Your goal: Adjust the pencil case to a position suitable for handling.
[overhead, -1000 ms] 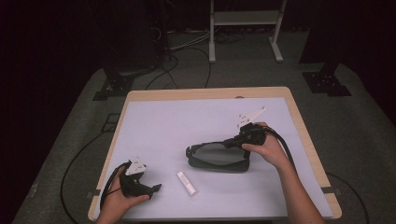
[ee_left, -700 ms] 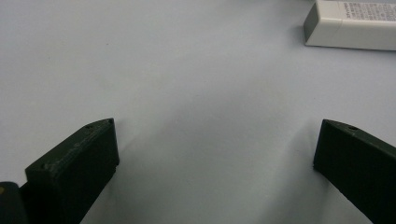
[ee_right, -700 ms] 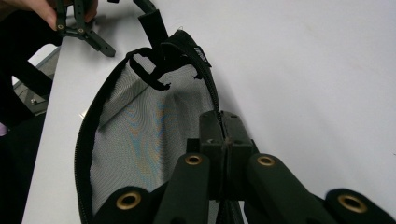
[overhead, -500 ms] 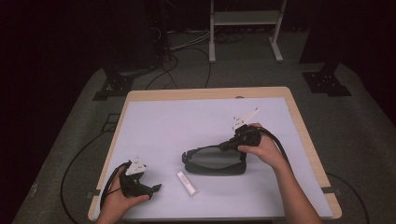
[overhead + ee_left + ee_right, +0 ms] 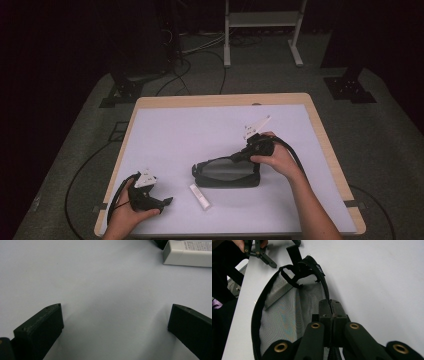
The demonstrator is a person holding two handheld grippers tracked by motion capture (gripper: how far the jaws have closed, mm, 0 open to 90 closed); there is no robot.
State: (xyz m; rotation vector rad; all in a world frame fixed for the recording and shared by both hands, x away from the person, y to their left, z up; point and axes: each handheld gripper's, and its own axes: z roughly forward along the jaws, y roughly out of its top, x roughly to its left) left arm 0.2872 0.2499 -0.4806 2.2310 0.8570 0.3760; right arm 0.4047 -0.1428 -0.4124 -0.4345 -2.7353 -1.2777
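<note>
Black jaws of the right gripper (image 5: 332, 312) press together on the zipper edge of a mesh pouch (image 5: 287, 312), pinching it tight with no gap between them. In the high view the right gripper (image 5: 235, 158) sits at the pouch's right end, with the person's right hand (image 5: 272, 156) wrapped around its body and a grey three-cornered plate tilted up above it. The pouch (image 5: 225, 173) lies flat on the pale table (image 5: 200, 130), right of centre, its grey mesh panel framed by black trim. Just beside the pouch's near left corner lies a small white box (image 5: 200, 197), not touching it as far as can be told. Farther left, near the table's front edge, the left gripper (image 5: 167, 201) rests low over the surface, held by the left hand (image 5: 132, 210). Its jaws stand wide apart over bare table (image 5: 105, 290), holding nothing, with the white box (image 5: 187, 253) ahead and to the right.
</note>
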